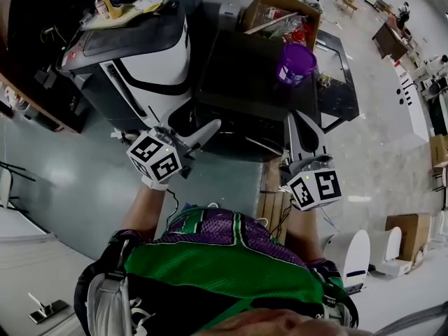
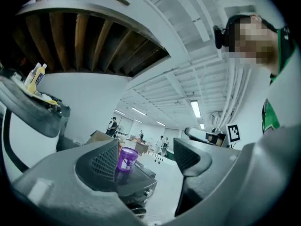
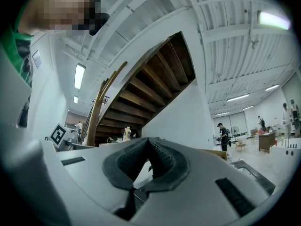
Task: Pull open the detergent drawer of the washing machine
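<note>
Black-topped washing machine (image 1: 245, 75), purple tub (image 1: 296, 64) on top, stands just ahead of us, its detergent drawer lost on the shadowed front. Our left gripper (image 2: 146, 160) gapes empty and our right gripper (image 3: 149, 160) is pinched closed on nothing, so we judge the whole pull is yet to do.

purple tub (image 1: 297, 64), cardboard box (image 1: 280, 9), yellow bottle (image 1: 107, 0)

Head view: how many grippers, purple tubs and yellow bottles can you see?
Grippers: 2, the left gripper and the right gripper
Purple tubs: 1
Yellow bottles: 1
Total: 4
</note>
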